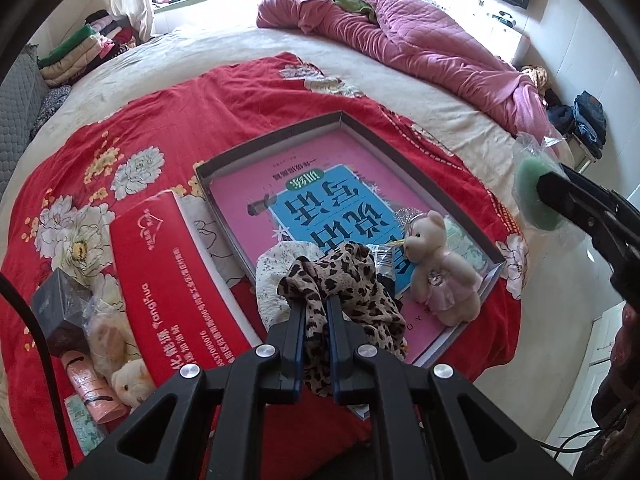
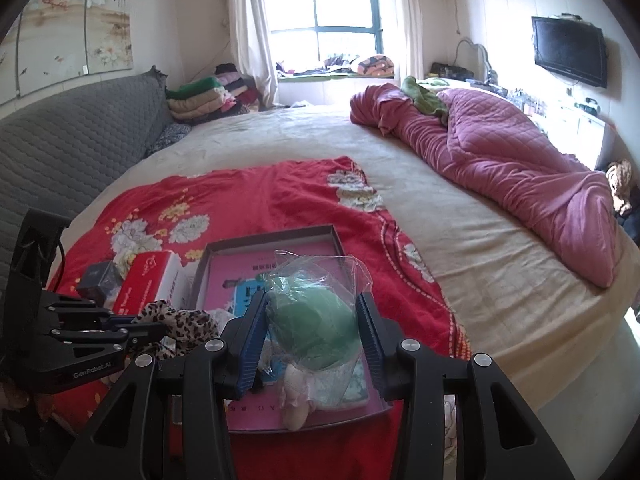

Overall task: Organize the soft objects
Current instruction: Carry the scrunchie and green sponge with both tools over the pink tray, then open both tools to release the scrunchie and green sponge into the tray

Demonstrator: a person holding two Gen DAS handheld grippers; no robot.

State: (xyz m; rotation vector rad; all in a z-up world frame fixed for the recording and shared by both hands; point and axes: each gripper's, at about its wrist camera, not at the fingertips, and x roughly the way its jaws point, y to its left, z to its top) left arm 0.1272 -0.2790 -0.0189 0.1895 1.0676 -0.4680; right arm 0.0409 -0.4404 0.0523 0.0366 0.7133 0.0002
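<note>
Left tongs [image 1: 316, 304]: nearly closed, pinching the leopard-print scarf [image 1: 352, 280] between the two fingers; the cloth bunches ahead of the tips and hangs down between them, over the near edge of the tray.
Right tongs [image 2: 312, 332]: partly open, the blue pads pressing both sides of a green soft object in a clear plastic bag [image 2: 316, 320], held above the tray; the bag's loose top sticks up toward 12 o'clock.
Right tongs seen from the left wrist: at 3 o'clock, black fingers with the green object [image 1: 532, 196] at their tip.
Tray [image 1: 280, 136]: shallow grey box lid lying on the red floral blanket [image 1: 240, 96], with a pink and blue book cover [image 1: 320, 200] showing inside.
Teddy bear [image 1: 436, 268]: cream, in a pink dress, sitting in the tray's near right corner at about 2 o'clock from the left tongs.
White floral cloth [image 1: 272, 276]: crumpled at the tray's near edge, just under the scarf.
Red box [image 1: 168, 264]: beside the tray at 9 o'clock, flat on the blanket.
Left clutter: dark box [image 1: 60, 308], pink tube [image 1: 88, 384] and a small plush [image 1: 128, 384] near 8 o'clock.
Bed [image 2: 300, 136]: beige sheet, with a pink quilt [image 2: 500, 152] heaped toward 1 o'clock.
</note>
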